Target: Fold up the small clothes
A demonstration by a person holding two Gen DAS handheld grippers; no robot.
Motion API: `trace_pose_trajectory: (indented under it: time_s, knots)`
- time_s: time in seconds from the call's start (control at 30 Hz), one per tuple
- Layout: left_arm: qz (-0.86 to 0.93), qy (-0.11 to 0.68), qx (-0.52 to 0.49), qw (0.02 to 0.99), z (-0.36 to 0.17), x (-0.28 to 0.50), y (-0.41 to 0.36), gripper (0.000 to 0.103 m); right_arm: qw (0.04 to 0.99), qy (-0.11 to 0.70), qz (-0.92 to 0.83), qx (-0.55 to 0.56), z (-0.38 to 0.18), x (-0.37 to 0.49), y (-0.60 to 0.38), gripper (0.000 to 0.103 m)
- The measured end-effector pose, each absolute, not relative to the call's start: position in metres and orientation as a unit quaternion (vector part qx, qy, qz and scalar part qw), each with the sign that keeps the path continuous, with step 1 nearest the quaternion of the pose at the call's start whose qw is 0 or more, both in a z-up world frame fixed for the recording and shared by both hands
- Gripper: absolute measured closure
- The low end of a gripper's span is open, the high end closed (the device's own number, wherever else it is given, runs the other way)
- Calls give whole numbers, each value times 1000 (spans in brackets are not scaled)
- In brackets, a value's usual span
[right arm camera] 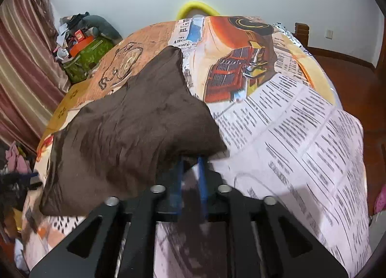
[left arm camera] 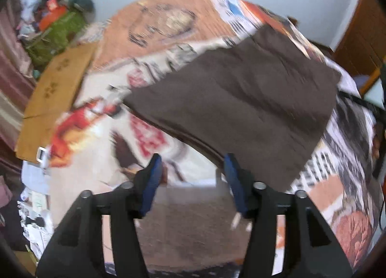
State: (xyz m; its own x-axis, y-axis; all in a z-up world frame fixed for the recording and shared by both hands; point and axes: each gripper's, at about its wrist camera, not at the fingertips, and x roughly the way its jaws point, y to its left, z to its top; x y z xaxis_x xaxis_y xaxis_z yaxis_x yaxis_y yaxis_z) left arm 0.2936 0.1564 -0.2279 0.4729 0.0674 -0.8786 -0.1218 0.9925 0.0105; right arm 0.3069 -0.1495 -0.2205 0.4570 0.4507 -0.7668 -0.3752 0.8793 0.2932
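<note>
One big printed bedspread [right arm camera: 289,133] fills both views, and on it lies the brown cloth [left arm camera: 241,99], its long axis slanting from near-left to far-right in the left view. The left gripper [left arm camera: 193,164] hangs with jaws wide, nothing between them (cloth edge just beside its right finger). The right gripper [right arm camera: 191,162] stands narrow, tips under the cloth's near edge; whether it pinches, I cannot tell.

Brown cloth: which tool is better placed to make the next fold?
Probably the right tool: its tips sit at the brown cloth's near edge, which drapes over them. The left tool stands open beside the cloth's corner, nothing between its tips.
</note>
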Motion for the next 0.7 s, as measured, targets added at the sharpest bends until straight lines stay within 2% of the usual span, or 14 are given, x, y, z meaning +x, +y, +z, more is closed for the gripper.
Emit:
trace_pose_trajectory:
  time_s: [0.03, 0.07, 0.13, 0.2, 0.43, 0.7]
  knots:
    - [61, 504, -28, 861, -224, 296, 163, 42, 852, 462, 242, 43, -219, 307, -151, 66]
    - [66, 497, -30, 865, -219, 301, 171, 40, 852, 460, 244, 47, -216, 303, -153, 59]
    - [71, 475, -34, 876, -212, 316, 187, 31, 855, 455, 245, 52, -212, 300, -155, 58]
    - [63, 471, -38, 879, -213, 334, 196, 28, 852, 456, 250, 57, -212, 298, -156, 58]
    - [84, 501, 11, 861, -249, 406, 207, 28, 845, 471, 246, 55, -223, 297, -150, 58]
    - [41, 526, -2, 850, -285, 431, 204, 28, 848, 473, 239, 22, -224, 329, -132, 58]
